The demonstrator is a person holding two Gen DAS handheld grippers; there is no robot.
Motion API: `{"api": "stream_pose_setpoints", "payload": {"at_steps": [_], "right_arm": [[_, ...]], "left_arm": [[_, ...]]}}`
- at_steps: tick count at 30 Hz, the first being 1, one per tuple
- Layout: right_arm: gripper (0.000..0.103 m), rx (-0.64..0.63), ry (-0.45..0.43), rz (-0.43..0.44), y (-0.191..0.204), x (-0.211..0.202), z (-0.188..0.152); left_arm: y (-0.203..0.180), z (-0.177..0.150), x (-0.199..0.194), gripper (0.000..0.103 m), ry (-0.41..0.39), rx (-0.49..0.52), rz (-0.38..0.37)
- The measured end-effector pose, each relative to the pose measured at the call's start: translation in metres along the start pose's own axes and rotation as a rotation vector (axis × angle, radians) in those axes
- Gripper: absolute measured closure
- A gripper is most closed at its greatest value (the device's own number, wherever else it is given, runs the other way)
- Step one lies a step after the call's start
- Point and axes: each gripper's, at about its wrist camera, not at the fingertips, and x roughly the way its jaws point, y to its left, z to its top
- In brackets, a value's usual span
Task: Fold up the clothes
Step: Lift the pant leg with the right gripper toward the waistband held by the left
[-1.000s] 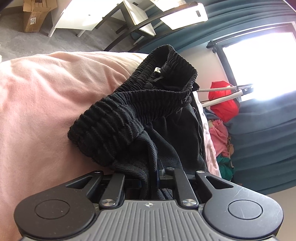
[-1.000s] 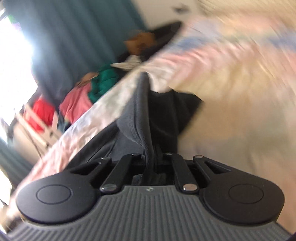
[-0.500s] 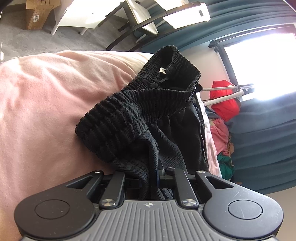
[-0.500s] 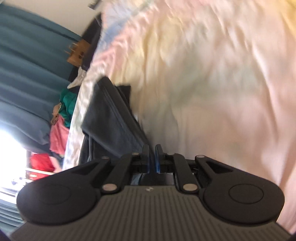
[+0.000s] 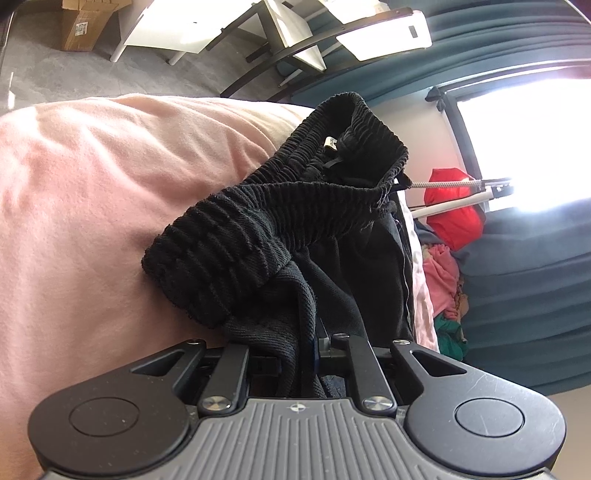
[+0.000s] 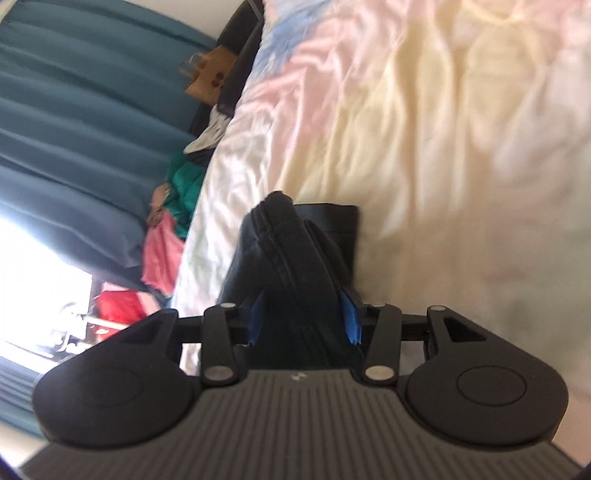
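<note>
On the pink bedcover (image 5: pixel 96 206), the black sweatpants (image 5: pixel 280 229) lie bunched, ribbed elastic waistband gaping toward 12 o'clock in the left wrist view with a small white label inside it. The left gripper (image 5: pixel 314 345) has its jaws pinched nearly together on a fold of the fabric near the waistband, and the cloth spills over its linkage and hides the fingertips. At 3 o'clock a red bag (image 5: pixel 456 210) hangs by a white rail under a bright window, with teal curtains (image 5: pixel 535 280) below it and a heap of pink and green laundry (image 5: pixel 445 291) beside the bed edge. A cardboard box (image 5: pixel 85 22) sits on the grey floor at 11 o'clock, near white table legs.

From the right wrist view (soft with blur), the right gripper (image 6: pixel 304 319) stands with its jaws spread wide, blue pads on either side of a stitched fold of the dark garment (image 6: pixel 291 251); the pads look just beside the cloth, not pressing it. Cream and pink bedding (image 6: pixel 424 122) fills 1 to 3 o'clock; a brown paper bag (image 6: pixel 210 75) sits at 11 o'clock.
</note>
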Motion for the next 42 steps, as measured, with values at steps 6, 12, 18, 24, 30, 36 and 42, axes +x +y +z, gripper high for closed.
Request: {"api": "stream_pose_setpoints", "payload": {"at_steps": [6, 12, 18, 24, 30, 36, 42], "right_arm": [[0.095, -0.207, -0.066, -0.005, 0.036, 0.008, 0.012], [0.096, -0.408, -0.128, 0.102, 0.134, -0.021, 0.014], [0.097, -0.364, -0.415, 0.323, 0.166, -0.117, 0.024], [0.097, -0.149, -0.439, 0.127, 0.043, -0.144, 0.033], [0.097, -0.137, -0.369, 0.021, -0.003, -0.138, 0.026], [0.097, -0.125, -0.298, -0.084, -0.048, -0.131, 0.020], [0.097, -0.200, -0.284, -0.086, -0.038, -0.152, 0.019]], "left_arm": [[-0.003, 0.001, 0.004, 0.089, -0.011, -0.018, 0.006], [-0.003, 0.002, 0.002, 0.090, -0.010, -0.026, -0.018], [-0.002, 0.000, -0.009, 0.091, -0.022, -0.044, -0.041], [0.004, 0.003, -0.026, 0.092, -0.040, -0.083, -0.094], [0.010, 0.008, -0.034, 0.094, -0.032, -0.077, -0.096], [0.007, 0.013, -0.055, 0.094, -0.014, -0.100, -0.088], [0.002, 0.021, -0.102, 0.095, -0.024, -0.007, -0.093]]}}
